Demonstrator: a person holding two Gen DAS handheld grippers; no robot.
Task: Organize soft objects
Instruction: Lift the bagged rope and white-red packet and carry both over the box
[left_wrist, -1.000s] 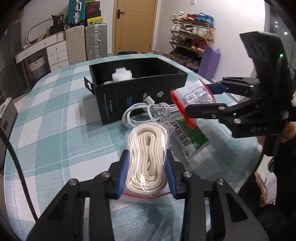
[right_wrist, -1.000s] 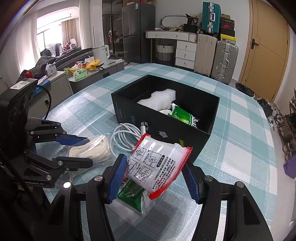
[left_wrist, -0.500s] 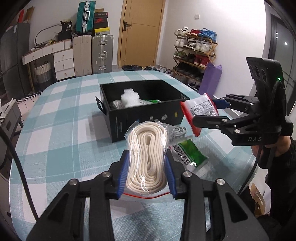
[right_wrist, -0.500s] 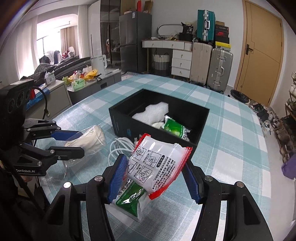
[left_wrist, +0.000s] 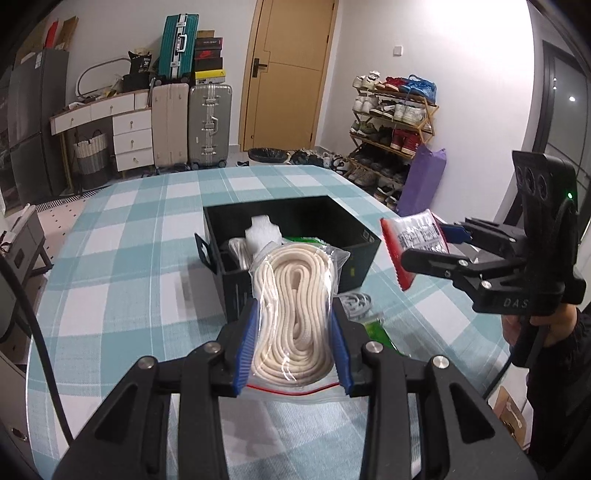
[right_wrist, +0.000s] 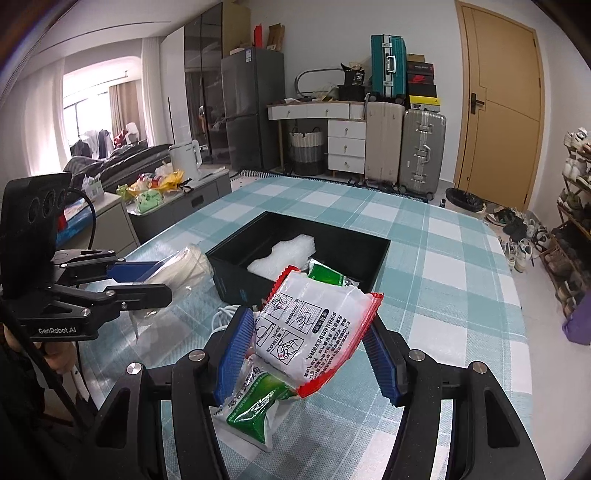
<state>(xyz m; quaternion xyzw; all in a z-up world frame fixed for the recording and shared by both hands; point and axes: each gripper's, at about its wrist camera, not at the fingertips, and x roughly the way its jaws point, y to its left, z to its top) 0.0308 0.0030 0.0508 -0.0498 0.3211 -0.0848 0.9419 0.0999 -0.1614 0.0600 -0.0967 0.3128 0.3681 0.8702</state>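
Observation:
My left gripper (left_wrist: 293, 339) is shut on a clear zip bag of cream rope (left_wrist: 293, 314), held above the checked table in front of the black box (left_wrist: 364, 236). My right gripper (right_wrist: 308, 350) is shut on a white packet with red edges (right_wrist: 314, 325), also lifted; it shows in the left wrist view as the packet (left_wrist: 413, 236) to the right of the box. In the right wrist view the black box (right_wrist: 380, 254) holds white foam (right_wrist: 284, 254) and a green packet (right_wrist: 327, 275). The rope bag (right_wrist: 184, 267) hangs at its left.
A green packet (right_wrist: 258, 410) and a coil of white cable (right_wrist: 223, 317) lie on the table (left_wrist: 122, 258) near the box's front wall. A person's hand (left_wrist: 554, 325) holds the right gripper's handle. Suitcases, drawers and a shoe rack stand beyond the table.
Both grippers have risen off the table with their loads. The rope bag and the white packet now hang higher, level with the box's rim, and both views tilt up more.

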